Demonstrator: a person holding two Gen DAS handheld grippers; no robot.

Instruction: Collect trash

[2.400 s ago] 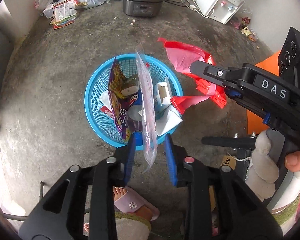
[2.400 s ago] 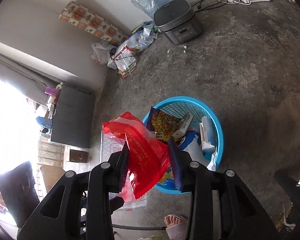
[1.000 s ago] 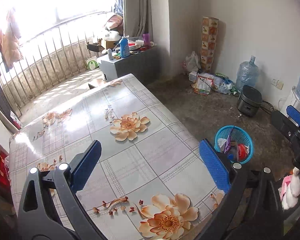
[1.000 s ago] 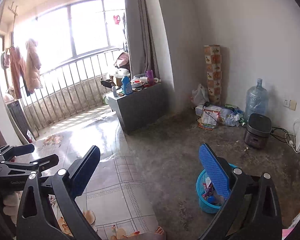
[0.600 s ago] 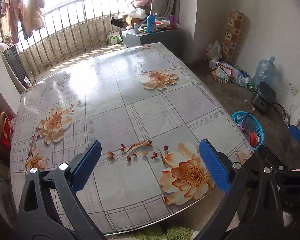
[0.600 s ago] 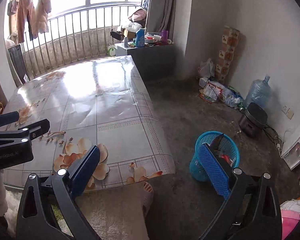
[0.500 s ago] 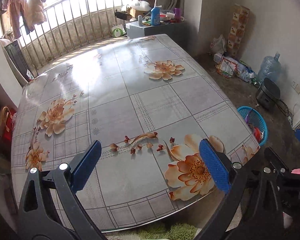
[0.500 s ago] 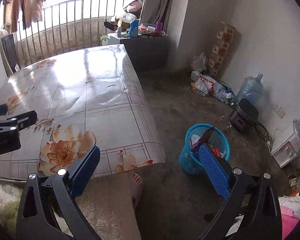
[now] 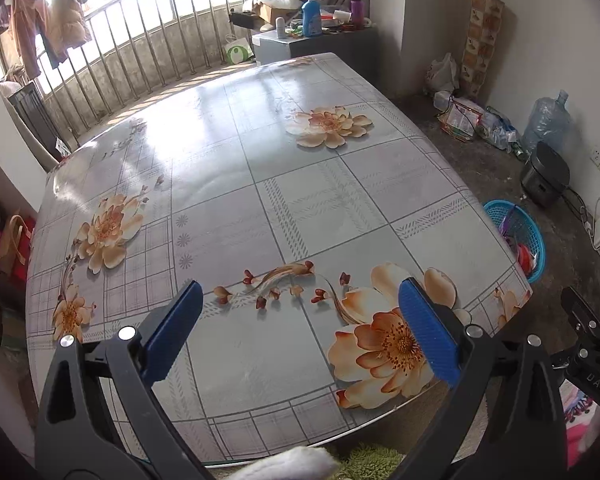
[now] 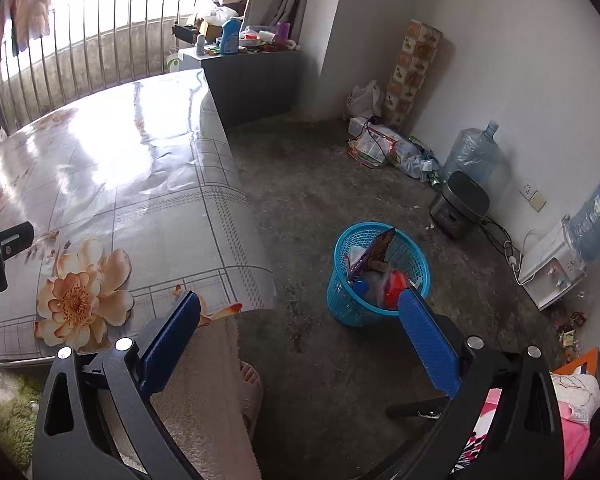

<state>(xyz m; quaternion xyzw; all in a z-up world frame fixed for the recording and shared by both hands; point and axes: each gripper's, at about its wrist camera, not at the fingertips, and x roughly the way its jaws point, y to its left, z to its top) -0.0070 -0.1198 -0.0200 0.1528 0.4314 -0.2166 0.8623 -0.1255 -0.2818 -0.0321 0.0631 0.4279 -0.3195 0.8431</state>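
Both claws stand wide apart, holding nothing. The round blue plastic mesh basket point(image 10: 378, 276) of wrappers lies at twelve o'clock from the right gripper point(image 10: 300, 344), nearer than from the left gripper point(image 9: 300, 332).

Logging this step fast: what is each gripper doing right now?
Left gripper: open, holding nothing.
Right gripper: open, holding nothing.

1. Left wrist view: looks forward and down from above the near edge of the table point(image 9: 300, 184), across its floral top toward the window railing.
2. Right wrist view: aimed further right, down onto the floor beside the table.
3. Shared: table, blue basket point(image 9: 534, 236) point(image 10: 342, 300), right wall clutter.
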